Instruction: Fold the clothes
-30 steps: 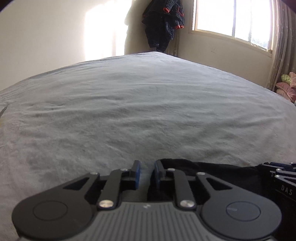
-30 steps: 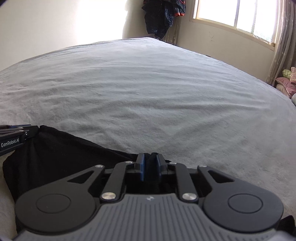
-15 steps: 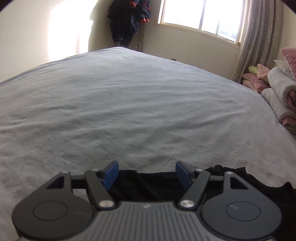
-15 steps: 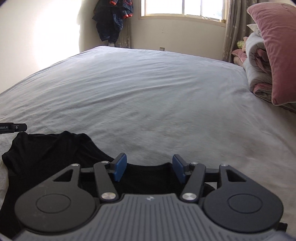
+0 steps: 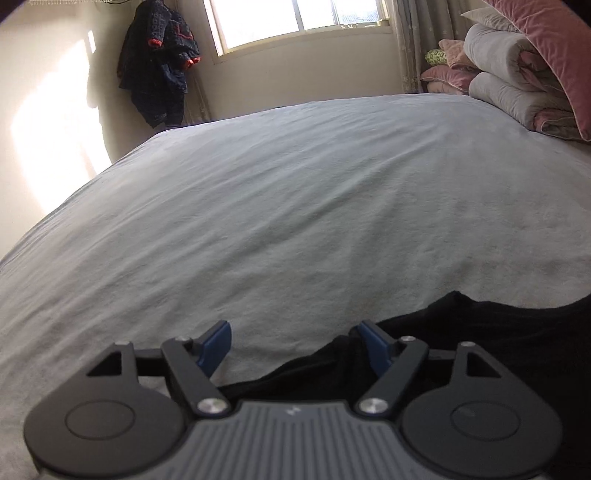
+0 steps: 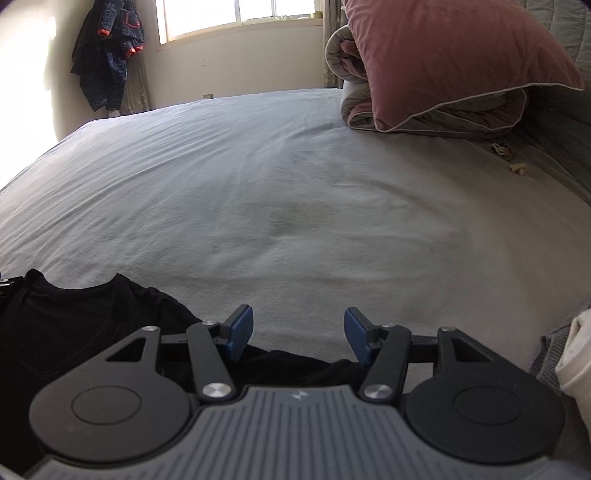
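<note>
A black garment (image 5: 480,332) lies flat on the grey bedsheet (image 5: 295,203), at the bottom right of the left wrist view. My left gripper (image 5: 297,345) hangs over its left edge, and its jaws are opening with nothing pressed between the blue pads (image 5: 216,345). In the right wrist view the same black garment (image 6: 74,321) fills the bottom left and runs under my right gripper (image 6: 299,339). That gripper is open over the grey bedsheet (image 6: 295,203), its pads clear of the cloth.
Rolled quilts and a pink pillow (image 6: 443,55) are stacked at the bed's right end. A dark jacket (image 5: 155,62) hangs on the far wall beside the window (image 5: 295,18). A white and grey item (image 6: 576,354) sits at the right edge.
Both grippers let go of the black garment and opened. Both swung to the right, so the pillows and quilts came into view, and the garment now lies flat on the bed.
</note>
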`<state>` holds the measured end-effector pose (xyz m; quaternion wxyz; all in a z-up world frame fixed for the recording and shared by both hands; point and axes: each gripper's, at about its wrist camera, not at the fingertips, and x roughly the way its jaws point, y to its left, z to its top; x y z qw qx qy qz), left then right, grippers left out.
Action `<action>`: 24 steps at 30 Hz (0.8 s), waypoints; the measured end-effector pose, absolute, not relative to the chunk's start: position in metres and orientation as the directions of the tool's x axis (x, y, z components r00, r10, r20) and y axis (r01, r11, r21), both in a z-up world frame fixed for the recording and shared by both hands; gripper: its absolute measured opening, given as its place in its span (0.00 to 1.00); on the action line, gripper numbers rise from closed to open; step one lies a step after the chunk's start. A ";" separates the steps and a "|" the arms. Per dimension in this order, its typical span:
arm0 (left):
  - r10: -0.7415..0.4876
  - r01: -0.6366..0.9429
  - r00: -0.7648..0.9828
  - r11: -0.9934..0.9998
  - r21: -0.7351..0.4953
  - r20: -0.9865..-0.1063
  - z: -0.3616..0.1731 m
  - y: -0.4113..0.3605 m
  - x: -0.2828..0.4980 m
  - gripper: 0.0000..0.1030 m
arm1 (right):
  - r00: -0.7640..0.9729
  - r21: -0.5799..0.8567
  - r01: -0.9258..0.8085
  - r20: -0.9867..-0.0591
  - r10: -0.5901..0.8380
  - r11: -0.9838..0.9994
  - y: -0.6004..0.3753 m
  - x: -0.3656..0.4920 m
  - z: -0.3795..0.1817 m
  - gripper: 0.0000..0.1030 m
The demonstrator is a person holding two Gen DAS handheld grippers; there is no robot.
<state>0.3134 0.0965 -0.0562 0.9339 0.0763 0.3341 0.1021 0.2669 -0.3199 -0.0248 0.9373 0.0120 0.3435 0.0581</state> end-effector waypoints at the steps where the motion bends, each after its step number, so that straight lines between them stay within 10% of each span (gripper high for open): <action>1: 0.251 -0.156 0.750 0.966 0.204 -0.612 -0.051 0.095 0.313 0.74 | 0.754 0.058 -0.086 -0.649 0.103 0.995 -0.324 0.264 -0.025 0.57; 12: -0.050 0.037 0.754 0.999 -0.035 -0.655 -0.011 0.023 0.264 0.72 | 0.699 0.327 0.109 -0.697 0.161 0.939 -0.383 0.226 -0.035 0.57; 24: -0.452 0.264 0.524 0.892 -0.367 -0.722 -0.025 -0.108 0.269 0.57 | 0.718 0.355 -0.080 -0.627 0.301 0.931 -0.397 0.200 -0.057 0.54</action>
